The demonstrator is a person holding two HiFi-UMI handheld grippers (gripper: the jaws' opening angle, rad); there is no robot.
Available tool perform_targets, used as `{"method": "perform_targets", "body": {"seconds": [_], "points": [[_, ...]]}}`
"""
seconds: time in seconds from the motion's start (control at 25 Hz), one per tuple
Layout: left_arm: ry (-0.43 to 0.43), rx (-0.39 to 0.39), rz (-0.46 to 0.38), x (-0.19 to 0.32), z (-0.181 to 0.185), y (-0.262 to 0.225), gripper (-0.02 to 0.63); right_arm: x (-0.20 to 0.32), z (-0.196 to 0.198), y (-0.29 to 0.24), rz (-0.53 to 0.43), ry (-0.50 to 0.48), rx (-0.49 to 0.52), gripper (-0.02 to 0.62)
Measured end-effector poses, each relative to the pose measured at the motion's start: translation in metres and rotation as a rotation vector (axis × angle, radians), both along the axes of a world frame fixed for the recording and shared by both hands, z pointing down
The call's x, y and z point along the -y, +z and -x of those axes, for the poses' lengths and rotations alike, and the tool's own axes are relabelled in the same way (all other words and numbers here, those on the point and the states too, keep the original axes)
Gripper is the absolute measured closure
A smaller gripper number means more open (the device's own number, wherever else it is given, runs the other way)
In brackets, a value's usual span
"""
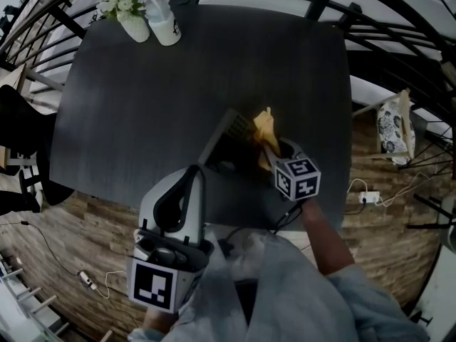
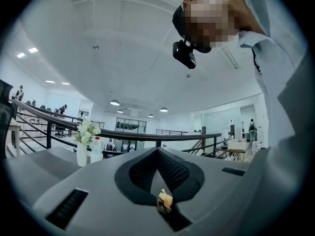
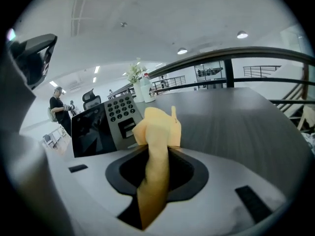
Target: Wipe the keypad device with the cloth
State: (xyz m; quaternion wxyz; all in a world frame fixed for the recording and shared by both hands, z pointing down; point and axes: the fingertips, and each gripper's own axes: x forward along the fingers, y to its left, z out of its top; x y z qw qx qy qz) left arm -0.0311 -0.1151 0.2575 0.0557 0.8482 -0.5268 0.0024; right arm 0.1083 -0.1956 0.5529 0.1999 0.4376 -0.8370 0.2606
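The keypad device [image 1: 226, 148] stands tilted near the front edge of the dark table [image 1: 142, 105]; its dark screen and grey keypad [image 3: 106, 122] face my right gripper. My right gripper [image 1: 274, 152] is shut on a yellow cloth [image 3: 157, 127], which bunches out past the jaws. The cloth [image 1: 265, 128] hangs at the device's right side, by the keypad end. My left gripper [image 1: 194, 171] is low at the left, just short of the device's near left edge. In the left gripper view its jaws [image 2: 158, 151] meet at the tip with nothing between them.
A white vase of flowers [image 1: 128, 13] and a plastic bottle [image 1: 164, 20] stand at the table's far left corner. Black railings curve round the table. A patterned bag [image 1: 395, 130] and cables [image 1: 370, 194] are on the wooden floor to the right.
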Motion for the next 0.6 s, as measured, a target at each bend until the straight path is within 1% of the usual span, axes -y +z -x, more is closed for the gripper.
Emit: {"method": "perform_targets", "body": {"seconds": [0.28, 0.44, 0.6], "points": [[-0.004, -0.005, 0.000, 0.000, 0.000, 0.000, 0.593, 0.008, -0.003, -0.001, 0.045, 0.017, 0.027, 0.495], [-0.004, -0.004, -0.002, 0.000, 0.000, 0.000, 0.592, 0.015, -0.002, -0.007, 0.042, 0.019, 0.027, 0.495], [-0.005, -0.003, -0.003, -0.002, 0.002, 0.000, 0.593, 0.022, 0.004, -0.017, 0.029, 0.023, 0.048, 0.495]]}}
